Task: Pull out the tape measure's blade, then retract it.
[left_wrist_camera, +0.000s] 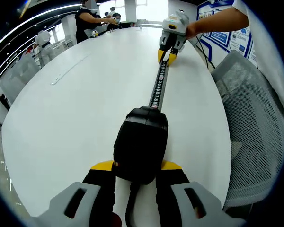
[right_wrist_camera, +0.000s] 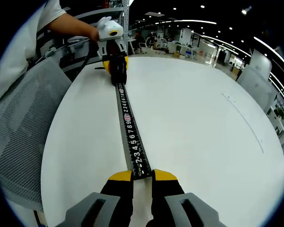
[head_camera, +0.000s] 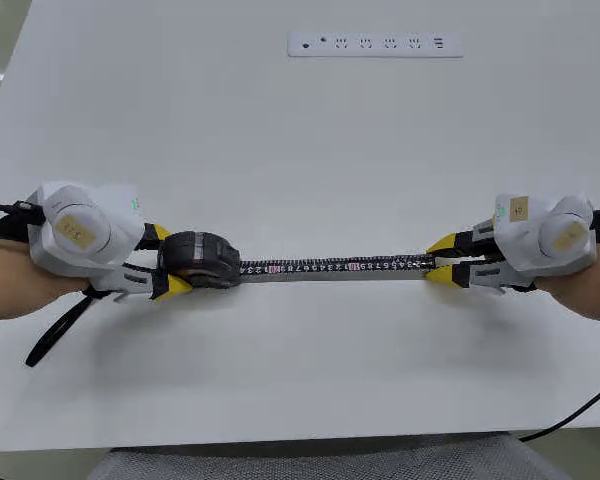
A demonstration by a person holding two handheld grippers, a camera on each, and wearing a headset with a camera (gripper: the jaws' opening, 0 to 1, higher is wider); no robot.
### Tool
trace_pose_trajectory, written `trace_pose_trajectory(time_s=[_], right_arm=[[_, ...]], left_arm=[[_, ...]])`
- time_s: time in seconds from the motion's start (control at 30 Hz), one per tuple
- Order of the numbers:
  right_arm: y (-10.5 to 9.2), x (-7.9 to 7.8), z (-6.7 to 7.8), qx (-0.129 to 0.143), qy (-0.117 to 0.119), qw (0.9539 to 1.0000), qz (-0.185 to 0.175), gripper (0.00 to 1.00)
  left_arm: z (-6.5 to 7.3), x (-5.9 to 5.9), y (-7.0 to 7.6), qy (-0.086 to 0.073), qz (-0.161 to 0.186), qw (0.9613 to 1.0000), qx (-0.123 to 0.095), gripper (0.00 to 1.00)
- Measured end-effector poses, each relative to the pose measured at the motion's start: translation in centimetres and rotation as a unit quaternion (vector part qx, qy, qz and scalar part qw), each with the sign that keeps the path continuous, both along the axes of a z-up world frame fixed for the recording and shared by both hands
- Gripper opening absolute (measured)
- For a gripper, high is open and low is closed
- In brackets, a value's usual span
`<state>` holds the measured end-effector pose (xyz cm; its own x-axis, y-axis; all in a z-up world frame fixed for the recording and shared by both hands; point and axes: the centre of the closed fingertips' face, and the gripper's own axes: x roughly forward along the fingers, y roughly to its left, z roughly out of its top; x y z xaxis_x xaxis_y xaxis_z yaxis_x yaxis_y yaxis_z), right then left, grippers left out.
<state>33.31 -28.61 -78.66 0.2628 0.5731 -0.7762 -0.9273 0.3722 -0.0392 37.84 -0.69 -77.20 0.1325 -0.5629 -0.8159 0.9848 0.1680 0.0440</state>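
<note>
Near the white counter's front edge, the left gripper clamps the black plastic tape measure case. The right gripper has its jaws pinched on the tip of the dark numbered blade. Best guide the blade straight and slowly.

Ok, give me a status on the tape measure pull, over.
Left gripper shut on tape measure case. Right gripper shut on the blade, stretched straight between them over the table. Power strip far back, off the line.
</note>
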Motion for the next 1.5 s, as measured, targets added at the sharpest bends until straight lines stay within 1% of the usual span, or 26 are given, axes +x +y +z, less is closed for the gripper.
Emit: trace_pose_trajectory(time_s=[0.13, 0.17, 0.2, 0.23, 0.27, 0.4, 0.43, 0.5, 0.6, 0.67, 0.7, 0.73, 0.77, 0.8, 0.83, 0.9, 0.93, 1.0, 1.07, 1.17, 1.2, 1.3, 1.37, 1.4, 1.47, 1.5], right_arm=[[0.0, -0.3, -0.1, 0.004, 0.016, 0.9997, -0.016, 0.12], [0.0, -0.3, 0.0, 0.006, 0.017, 0.9997, -0.018, 0.13], [0.1, -0.2, 0.1, 0.010, 0.013, 0.9996, -0.023, 0.16], [0.2, -0.2, 0.2, 0.017, 0.019, 0.9992, -0.031, 0.19], [0.1, -0.2, 0.1, 0.015, 0.023, 0.9990, -0.036, 0.22], [0.1, -0.2, 0.1, 0.013, 0.020, 0.9991, -0.034, 0.22], [0.1, -0.2, 0.2, 0.015, 0.020, 0.9991, -0.034, 0.22], [0.2, -0.1, 0.4, 0.022, 0.023, 0.9987, -0.040, 0.21], [0.2, 0.2, 0.8, 0.033, 0.022, 0.9978, -0.053, 0.22], [0.2, 0.2, 1.0, 0.037, 0.023, 0.9971, -0.062, 0.25], [0.2, 0.2, 1.2, 0.044, 0.026, 0.9962, -0.071, 0.25], [0.4, 0.2, 1.5, 0.061, 0.034, 0.9936, -0.089, 0.26], [0.4, 0.3, 1.8, 0.075, 0.041, 0.9903, -0.110, 0.29], [0.5, 0.3, 2.0, 0.082, 0.044, 0.9886, -0.118, 0.31], [0.6, 0.3, 2.1, 0.088, 0.044, 0.9880, -0.119, 0.31], [0.6, 0.0, 2.0, 0.085, 0.043, 0.9880, -0.122, 0.35], [0.6, -0.1, 2.0, 0.085, 0.044, 0.9876, -0.125, 0.36], [0.8, -0.3, 2.2, 0.093, 0.045, 0.9859, -0.132, 0.37], [0.7, -0.4, 2.3, 0.094, 0.041, 0.9847, -0.141, 0.40], [0.8, -0.8, 2.4, 0.094, 0.037, 0.9839, -0.147, 0.42], [0.8, -1.0, 2.5, 0.093, 0.037, 0.9840, -0.148, 0.42], [0.8, -1.4, 2.6, 0.092, 0.030, 0.9830, -0.156, 0.45], [0.7, -1.7, 2.7, 0.094, 0.029, 0.9818, -0.162, 0.46], [0.7, -1.8, 2.7, 0.093, 0.026, 0.9815, -0.165, 0.48], [0.8, -2.0, 2.9, 0.094, 0.023, 0.9810, -0.168, 0.51], [0.8, -2.0, 2.9, 0.092, 0.020, 0.9810, -0.170, 0.52]], left_arm=[[0.1, -0.1, 0.0, 0.002, 0.004, 1.0000, -0.001, 0.29], [0.1, -0.1, 0.0, 0.002, 0.004, 1.0000, -0.001, 0.31], [0.1, -0.2, 0.1, 0.007, 0.007, 1.0000, 0.000, 0.33], [0.1, -0.2, 0.2, 0.006, 0.008, 1.0000, 0.001, 0.35], [0.0, -0.2, 0.2, 0.005, 0.008, 0.9999, 0.001, 0.38], [0.1, -0.1, 0.5, 0.005, 0.013, 0.9999, 0.001, 0.39], [0.2, -0.1, 0.5, 0.004, 0.014, 0.9999, 0.000, 0.39], [0.6, 0.0, 0.5, -0.005, 0.010, 0.9999, -0.008, 0.38], [0.9, 0.5, 0.9, -0.002, 0.024, 0.9996, -0.016, 0.39], [1.1, 0.6, 1.1, -0.003, 0.031, 0.9992, -0.023, 0.40], [1.5, 0.4, 0.9, 0.007, 0.044, 0.9982, -0.040, 0.40], [1.7, 0.4, 0.9, 0.015, 0.057, 0.9970, -0.050, 0.41], [2.0, 0.6, 1.0, 0.014, 0.069, 0.9956, -0.063, 0.42], [2.1, 0.8, 1.2, 0.013, 0.080, 0.9945, -0.067, 0.42], [2.2, 0.9, 1.3, 0.015, 0.089, 0.9932, -0.074, 0.42], [2.4, 0.8, 1.5, 0.021, 0.105, 0.9903, -0.089, 0.44], [2.4, 0.6, 1.6, 0.027, 0.111, 0.9891, -0.093, 0.44], [2.5, 0.4, 1.8, 0.021, 0.112, 0.9892, -0.092, 0.44], [2.5, 0.0, 1.9, 0.027, 0.127, 0.9865, -0.100, 0.46], [2.5, -0.3, 2.2, 0.023, 0.144, 0.9838, -0.105, 0.48], [2.5, -0.5, 2.2, 0.028, 0.155, 0.9810, -0.113, 0.49], [2.1, -0.9, 2.7, 0.021, 0.168, 0.9791, -0.112, 0.54], [2.3, -1.2, 2.9, 0.022, 0.187, 0.9747, -0.121, 0.56], [2.4, -1.2, 3.0, 0.017, 0.192, 0.9733, -0.124, 0.57], [2.5, -1.5, 3.2, 0.020, 0.204, 0.9702, -0.129, 0.60], [2.6, -1.7, 3.3, 0.017, 0.207, 0.9692, -0.132, 0.61]])
